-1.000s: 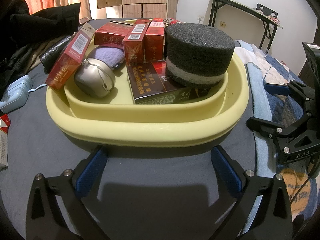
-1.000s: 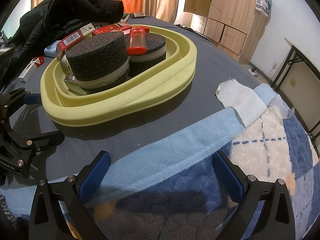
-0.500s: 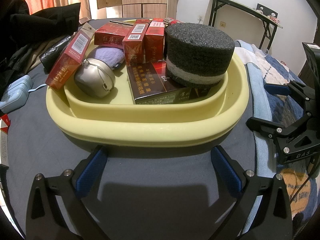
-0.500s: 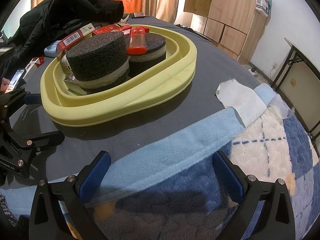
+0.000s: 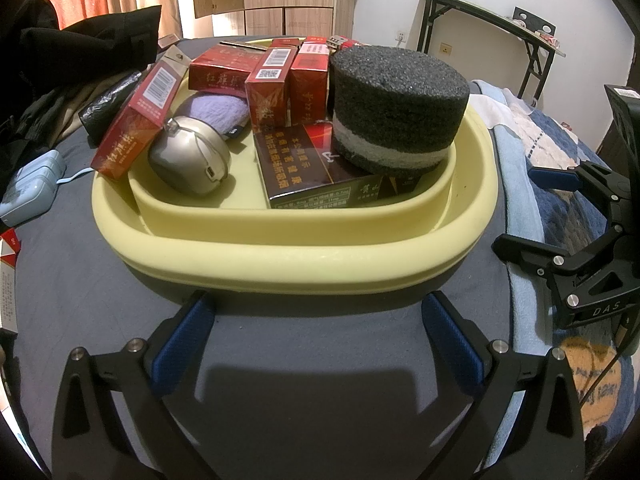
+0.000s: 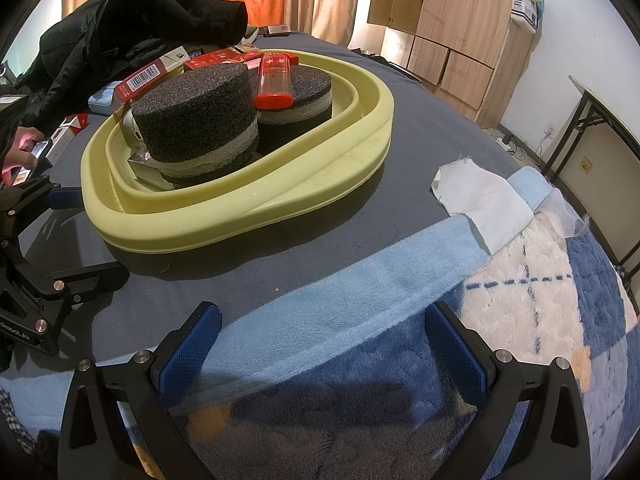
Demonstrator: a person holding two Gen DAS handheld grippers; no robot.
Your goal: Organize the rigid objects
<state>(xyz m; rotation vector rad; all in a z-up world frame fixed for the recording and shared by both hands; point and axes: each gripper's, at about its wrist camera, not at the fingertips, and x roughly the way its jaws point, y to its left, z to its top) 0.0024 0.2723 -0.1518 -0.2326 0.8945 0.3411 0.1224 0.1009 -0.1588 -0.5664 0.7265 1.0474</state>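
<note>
So: yellow tray (image 5: 296,256) packed with objects on a grey sheet (image 5: 280,360), both grippers empty and spread wide in front of it.

Left gripper (image 5: 316,320) sits just short of the tray's near rim, fingers apart, nothing between them; right gripper (image 6: 320,332) is over the blue blanket (image 6: 360,360), also spread, well off the tray. In the tray: big black foam cylinder (image 5: 396,108) resting on a dark brown box (image 5: 320,172), silver round case (image 5: 190,160) beside it, red boxes (image 5: 268,92) standing or leaning behind, purple cloth item (image 5: 216,108) under them. Second foam cylinder (image 6: 300,96) behind the first, red-capped clear container (image 6: 274,80) against it, probably lying on top. At far left a hand (image 6: 22,148) holds something small, maybe a phone.
</note>
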